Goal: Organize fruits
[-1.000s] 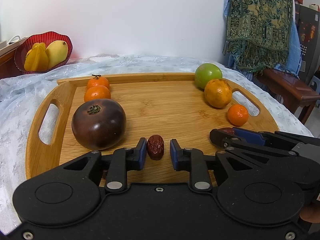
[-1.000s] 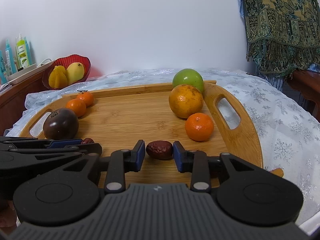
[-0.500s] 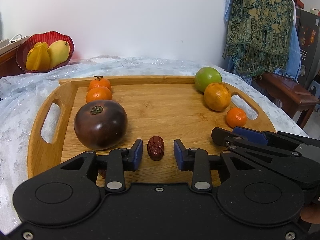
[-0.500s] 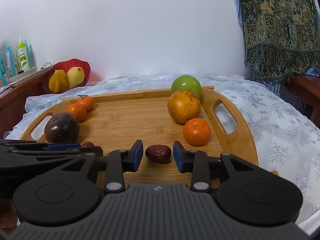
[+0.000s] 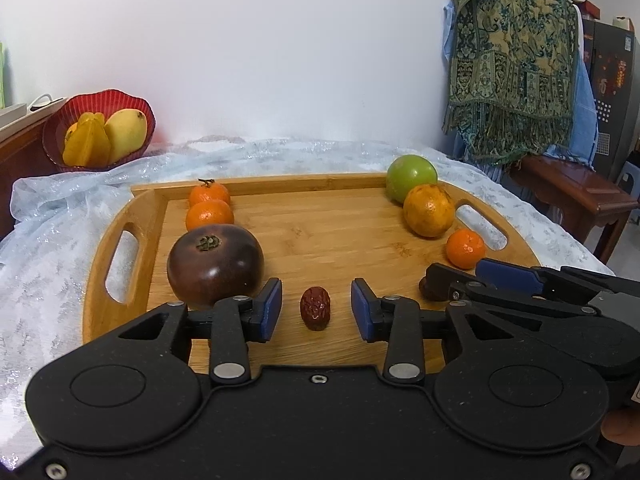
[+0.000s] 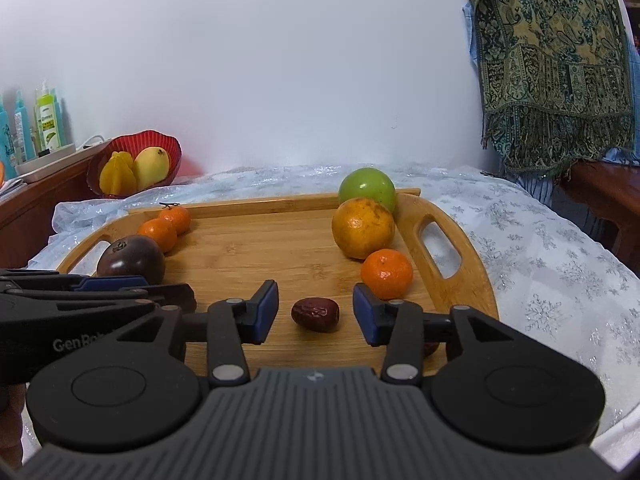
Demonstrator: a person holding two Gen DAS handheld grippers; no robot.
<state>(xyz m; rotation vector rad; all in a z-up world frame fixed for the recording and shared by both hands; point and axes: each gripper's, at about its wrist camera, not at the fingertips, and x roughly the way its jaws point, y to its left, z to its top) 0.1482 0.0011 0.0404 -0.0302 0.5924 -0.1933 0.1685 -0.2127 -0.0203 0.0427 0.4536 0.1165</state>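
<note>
A table draped in a pale snowflake cloth (image 6: 560,280) carried a wooden tray (image 6: 472,280) and a red bowl (image 5: 60,128)

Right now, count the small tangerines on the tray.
3 tangerines: two sit together far left, behind the dark fruit; one lies right, in front of the larger orange. None hidden.

2 wrinkled red dates (image 5: 315,307) (image 6: 315,314) lie flat near the wooden tray's (image 5: 320,236) front edge — other fruits line its left and right edges.
</note>
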